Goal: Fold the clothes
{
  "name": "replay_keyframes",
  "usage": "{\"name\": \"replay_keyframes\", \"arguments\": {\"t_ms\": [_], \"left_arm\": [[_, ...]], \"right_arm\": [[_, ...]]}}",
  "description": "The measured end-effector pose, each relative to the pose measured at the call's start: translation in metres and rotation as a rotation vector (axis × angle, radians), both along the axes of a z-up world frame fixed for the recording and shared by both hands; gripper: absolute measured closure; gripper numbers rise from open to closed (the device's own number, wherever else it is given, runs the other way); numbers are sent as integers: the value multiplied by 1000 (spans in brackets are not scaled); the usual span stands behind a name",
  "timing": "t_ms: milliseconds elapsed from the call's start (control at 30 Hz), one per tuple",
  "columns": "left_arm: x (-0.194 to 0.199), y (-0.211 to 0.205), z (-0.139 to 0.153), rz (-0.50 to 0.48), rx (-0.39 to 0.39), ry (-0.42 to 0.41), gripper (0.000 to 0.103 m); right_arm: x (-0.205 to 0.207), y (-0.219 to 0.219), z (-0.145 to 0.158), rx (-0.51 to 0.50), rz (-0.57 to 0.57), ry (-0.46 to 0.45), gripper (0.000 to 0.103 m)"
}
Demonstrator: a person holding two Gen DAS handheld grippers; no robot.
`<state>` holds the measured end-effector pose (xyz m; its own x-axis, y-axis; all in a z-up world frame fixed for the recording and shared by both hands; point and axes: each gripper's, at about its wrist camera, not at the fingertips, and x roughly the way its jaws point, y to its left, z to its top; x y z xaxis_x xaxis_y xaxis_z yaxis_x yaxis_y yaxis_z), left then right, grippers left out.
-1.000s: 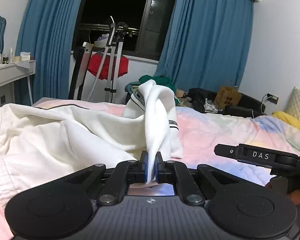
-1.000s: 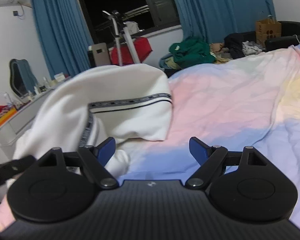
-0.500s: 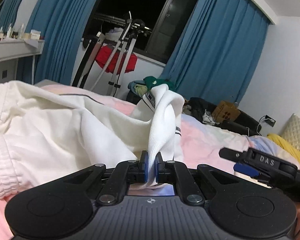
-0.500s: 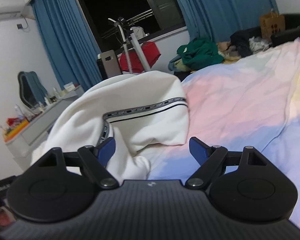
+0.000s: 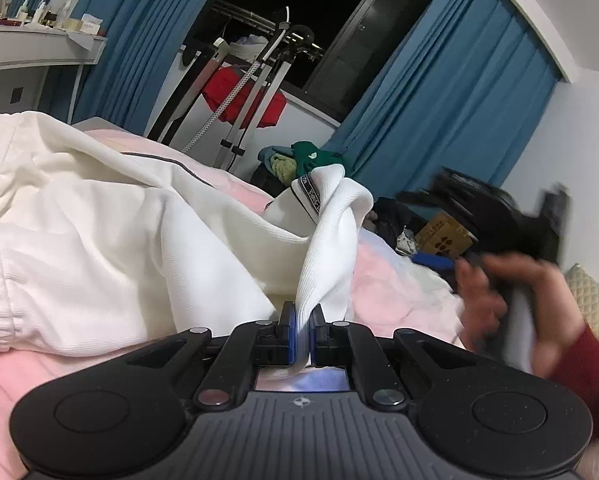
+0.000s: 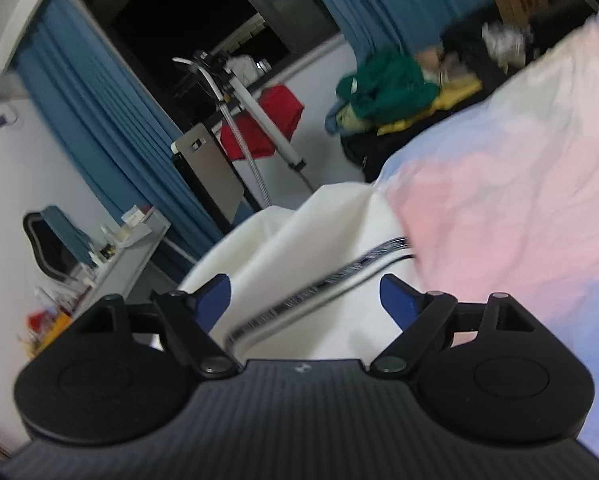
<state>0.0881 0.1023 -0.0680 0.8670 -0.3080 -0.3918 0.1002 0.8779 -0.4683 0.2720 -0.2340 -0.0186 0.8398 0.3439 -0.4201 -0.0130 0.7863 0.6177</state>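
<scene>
Left wrist view: white garment [image 5: 99, 240], spread on the bed [image 5: 383, 280], is pinched at a raised fold by the left gripper [image 5: 302, 334]. Right gripper [image 6: 305, 300], jaws apart, empty, hovers over the striped hem [image 6: 331, 280]. Hem is best seized squarely, cloth kept taut.

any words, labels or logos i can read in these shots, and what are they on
Nothing reads clearly.
Black-and-white woven trim band on the white ribbed garment: lettering present, too small and curled to read.
Same trim band in the right wrist view: motion-blurred, unreadable.
Brown cardboard box: dark round marks, no legible word.
Left hand-held gripper body: a small cross-in-circle emblem, no text.
</scene>
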Motion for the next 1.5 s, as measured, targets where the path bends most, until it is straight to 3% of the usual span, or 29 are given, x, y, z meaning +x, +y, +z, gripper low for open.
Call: {"name": "replay_keyframes", "arguments": {"t_ms": [133, 233, 300, 367, 467, 567, 733, 800, 900, 1033, 1400, 1500], "left_arm": [[-3, 3, -4, 0, -46, 14, 96], [-3, 7, -8, 4, -74, 25, 96], [-3, 8, -10, 4, -86, 26, 96], [-1, 7, -12, 0, -89, 25, 96], [1, 3, -14, -14, -84, 20, 96], [5, 1, -15, -35, -97, 16, 96], [8, -1, -18, -38, -88, 26, 96], [8, -2, -20, -38, -80, 32, 96], [11, -5, -21, -37, -57, 39, 96], [11, -13, -25, -23, 17, 62, 96], [19, -15, -38, 68, 108, 171, 96], [22, -23, -40, 68, 155, 171, 96]], "right_arm": [[50, 23, 1, -8, -39, 96, 31], [79, 46, 0, -123, -76, 93, 32], [96, 59, -8, -181, -95, 135, 41], [101, 67, -13, -247, -108, 159, 86], [105, 79, -20, -349, -128, 187, 98], [86, 67, -10, -360, -147, 95, 98], [30, 16, -3, -350, -193, 34, 98], [2, -15, -9, -288, -232, 48, 98], [-32, -52, -34, -200, -251, 141, 98], [-64, -74, -86, -119, -138, 333, 98], [-90, -69, -86, -56, 59, 273, 95], [-89, -90, -86, 33, 0, 260, 83]]}}
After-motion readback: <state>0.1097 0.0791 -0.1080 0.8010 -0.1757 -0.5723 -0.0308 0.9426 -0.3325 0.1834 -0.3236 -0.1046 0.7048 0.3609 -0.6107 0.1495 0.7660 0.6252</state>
